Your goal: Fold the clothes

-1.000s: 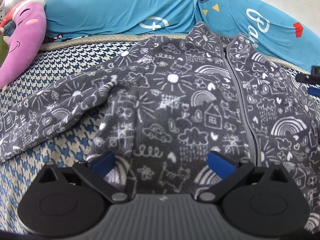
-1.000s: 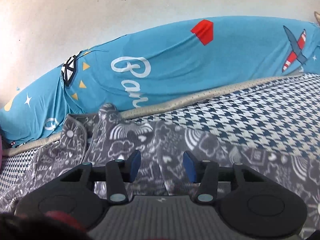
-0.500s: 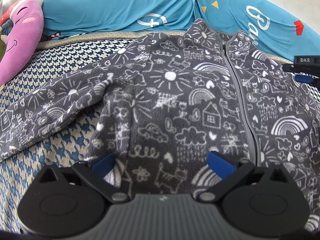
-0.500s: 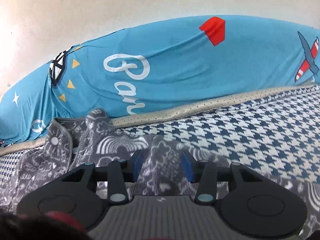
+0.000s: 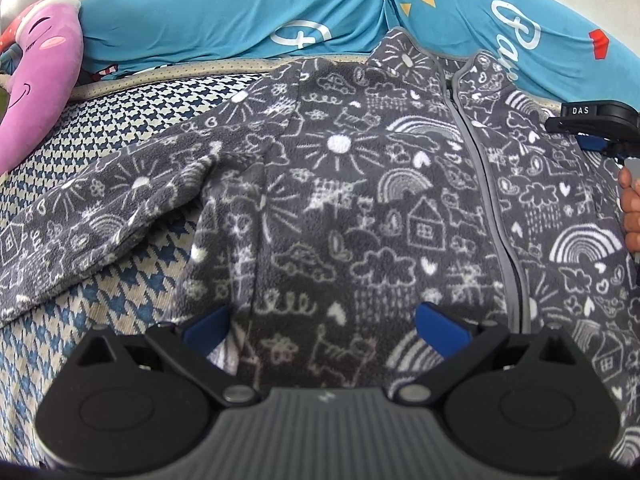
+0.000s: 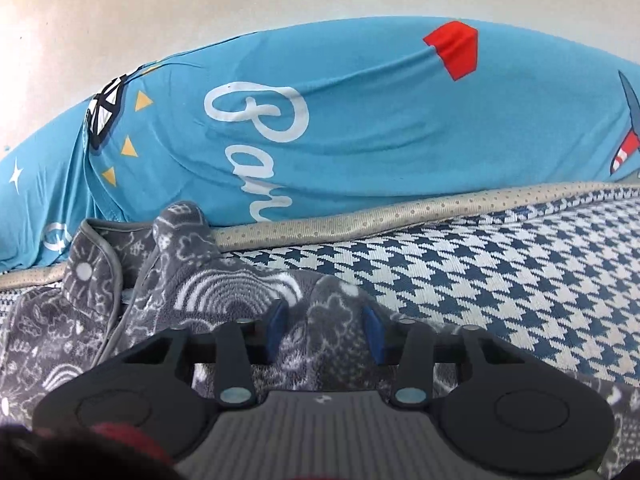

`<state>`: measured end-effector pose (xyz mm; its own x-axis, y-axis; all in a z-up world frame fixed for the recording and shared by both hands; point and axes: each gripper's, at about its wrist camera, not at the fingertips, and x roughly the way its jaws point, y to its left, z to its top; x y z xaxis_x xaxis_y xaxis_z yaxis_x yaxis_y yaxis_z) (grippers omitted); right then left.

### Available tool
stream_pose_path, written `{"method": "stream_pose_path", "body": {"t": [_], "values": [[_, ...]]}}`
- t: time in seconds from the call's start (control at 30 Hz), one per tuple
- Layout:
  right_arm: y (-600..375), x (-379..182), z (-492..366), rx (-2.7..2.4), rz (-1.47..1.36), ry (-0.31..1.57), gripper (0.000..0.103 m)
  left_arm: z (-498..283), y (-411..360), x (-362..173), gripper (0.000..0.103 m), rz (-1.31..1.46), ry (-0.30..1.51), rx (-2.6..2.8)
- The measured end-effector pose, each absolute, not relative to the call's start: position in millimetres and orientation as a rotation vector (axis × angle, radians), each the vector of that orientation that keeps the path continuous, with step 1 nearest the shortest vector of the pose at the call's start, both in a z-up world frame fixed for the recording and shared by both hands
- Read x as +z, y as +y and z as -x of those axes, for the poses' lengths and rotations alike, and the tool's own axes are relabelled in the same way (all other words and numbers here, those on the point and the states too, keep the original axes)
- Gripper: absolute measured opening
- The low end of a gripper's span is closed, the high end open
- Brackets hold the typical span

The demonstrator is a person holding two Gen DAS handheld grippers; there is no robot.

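A grey fleece jacket (image 5: pixel 340 208) with white doodles lies zipped and face up on the houndstooth bed cover (image 5: pixel 120 120). Its left sleeve (image 5: pixel 100 216) stretches out to the left. My left gripper (image 5: pixel 322 330) hovers open over the jacket's lower front, near the hem, with nothing between its fingers. My right gripper (image 6: pixel 324 328) is at the jacket's (image 6: pixel 224 292) right shoulder, its blue pads pressed against a raised ridge of fleece. In the left wrist view the right gripper (image 5: pixel 592 120) shows at the right edge, with a person's fingers (image 5: pixel 630 208) below it.
Blue printed pillows (image 5: pixel 240 20) line the back of the bed against a pale wall (image 6: pixel 240 0). A purple plush toy (image 5: pixel 36 92) lies at the far left. Bare houndstooth cover (image 6: pixel 500 272) spreads to the right of the jacket.
The right gripper has moved forward onto the shoulder and its fingers have narrowed around a fold of fleece. The left gripper has crept slightly forward over the hem and stayed open.
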<state>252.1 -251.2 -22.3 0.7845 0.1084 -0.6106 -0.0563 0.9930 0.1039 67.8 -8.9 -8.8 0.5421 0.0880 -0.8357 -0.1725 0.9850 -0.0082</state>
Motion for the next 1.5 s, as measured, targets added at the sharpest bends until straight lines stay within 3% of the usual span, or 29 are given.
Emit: {"method": "stream_pose_path", "body": {"t": [0.23,0.47,1.0,1.13,1.5], "values": [[-247.8,-22.1,-250.2,0.061,-0.065,0.628,0.010,-69.0,-10.4,-10.7,0.103,0.080,0.990,0.160],[-248.9,-21.7,-253.4,0.023,-0.101,0.619,0.007,-70.2,-9.7,-11.9,0.103,0.074,0.989,0.161],[-264.0,-2.8,-223.9,-0.028,-0.234,0.667,0.018,-71.6,-0.8,-4.1,0.103,0.121,0.974,0.149],[-270.1,6.3,-203.8,-0.034,-0.254,0.694,0.035,-70.1,-3.7,-6.7,0.103,0.097,0.988,0.137],[-274.5,17.6,-137.0,-0.036,-0.344,0.770,0.036,-61.3,-8.7,-8.9,0.103,0.044,0.968,0.146]]}}
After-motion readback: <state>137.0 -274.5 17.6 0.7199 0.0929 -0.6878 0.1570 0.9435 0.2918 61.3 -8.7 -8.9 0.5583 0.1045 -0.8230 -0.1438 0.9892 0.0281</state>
